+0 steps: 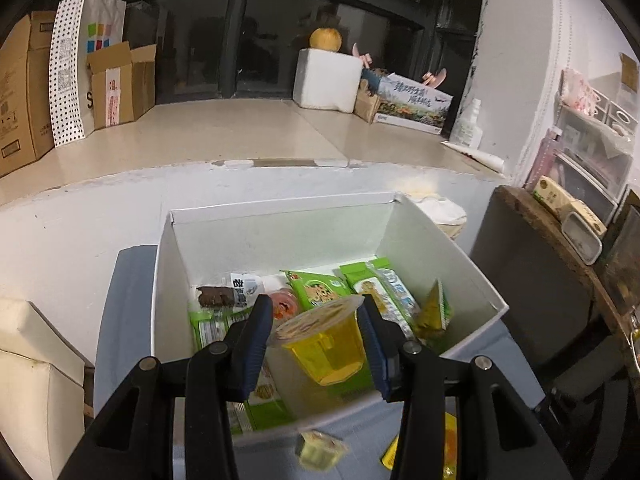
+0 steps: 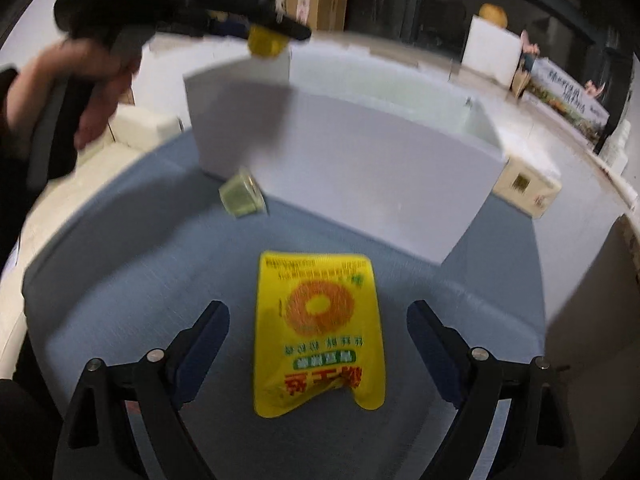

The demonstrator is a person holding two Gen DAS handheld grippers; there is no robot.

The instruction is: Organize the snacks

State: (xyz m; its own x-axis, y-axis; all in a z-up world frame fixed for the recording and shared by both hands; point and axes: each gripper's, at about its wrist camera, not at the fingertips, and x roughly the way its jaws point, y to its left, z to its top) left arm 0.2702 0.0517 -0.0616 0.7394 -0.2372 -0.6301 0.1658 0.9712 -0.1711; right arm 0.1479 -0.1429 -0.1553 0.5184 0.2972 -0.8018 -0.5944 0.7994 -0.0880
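Blue-grey mat (image 2: 120, 280) carries the yellow packet (image 2: 320, 332), lying lengthwise straight ahead between the spread-open right gripper (image 2: 318, 320) fingers, while the jelly cup (image 1: 324, 344) is held clamped by left gripper (image 1: 316, 320) over white box (image 1: 280, 232)

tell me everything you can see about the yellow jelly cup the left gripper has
The yellow jelly cup is a small clear plastic cup of translucent yellow jelly, wide at its sealed printed film lid and tapering toward the base. It is tilted, lid facing up and away from the camera. The left hand-held gripper is shut on it, blue pads pressing its sides just under the rim. It is held above the open white box, over the green snack packets inside, touching nothing else visible.
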